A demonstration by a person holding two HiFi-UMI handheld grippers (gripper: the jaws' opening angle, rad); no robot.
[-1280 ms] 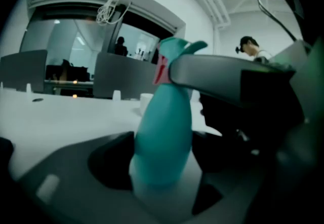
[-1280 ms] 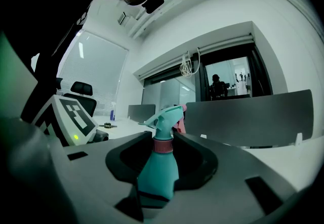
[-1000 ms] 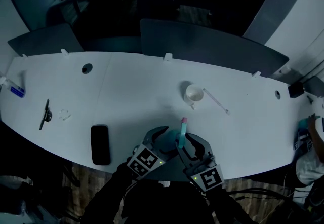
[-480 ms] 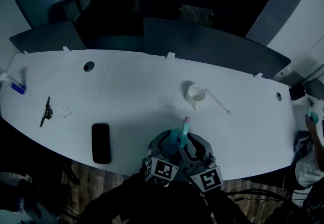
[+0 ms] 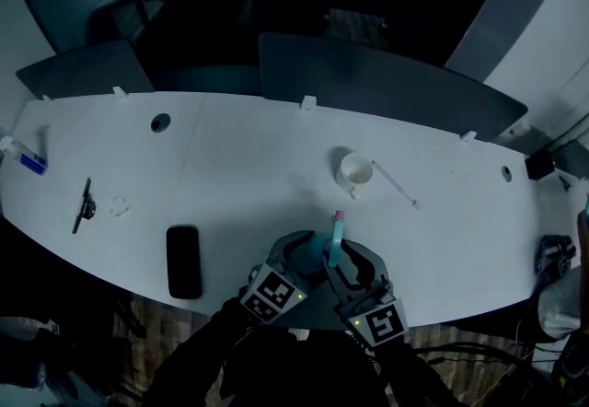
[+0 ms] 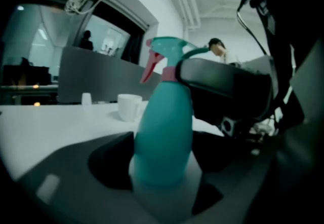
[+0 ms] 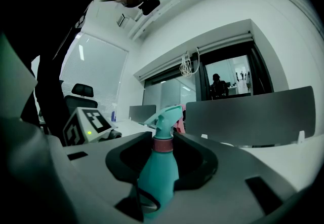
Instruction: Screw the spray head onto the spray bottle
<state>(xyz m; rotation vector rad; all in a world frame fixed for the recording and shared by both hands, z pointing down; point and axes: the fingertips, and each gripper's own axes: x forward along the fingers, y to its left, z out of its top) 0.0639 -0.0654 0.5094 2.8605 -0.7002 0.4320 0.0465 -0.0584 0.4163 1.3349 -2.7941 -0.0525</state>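
A teal spray bottle stands upright near the table's front edge, with its teal spray head and pink trigger on top. My left gripper comes in from the left. Its jaws have just been closing and now sit against the lower body of the bottle. My right gripper is shut on the bottle's neck by the pink collar. In the left gripper view one right finger wraps beside the collar under the spray head. The bottle rises between the right jaws.
A white cup and a thin stick lie behind the bottle. A black phone sits to the left, a dark clip tool further left. Grey partitions line the far edge. A person sits at the right edge.
The left gripper's marker cube swung in under the bottle half a second ago and has swung back out to the left. The bottle and the right gripper have stayed put.
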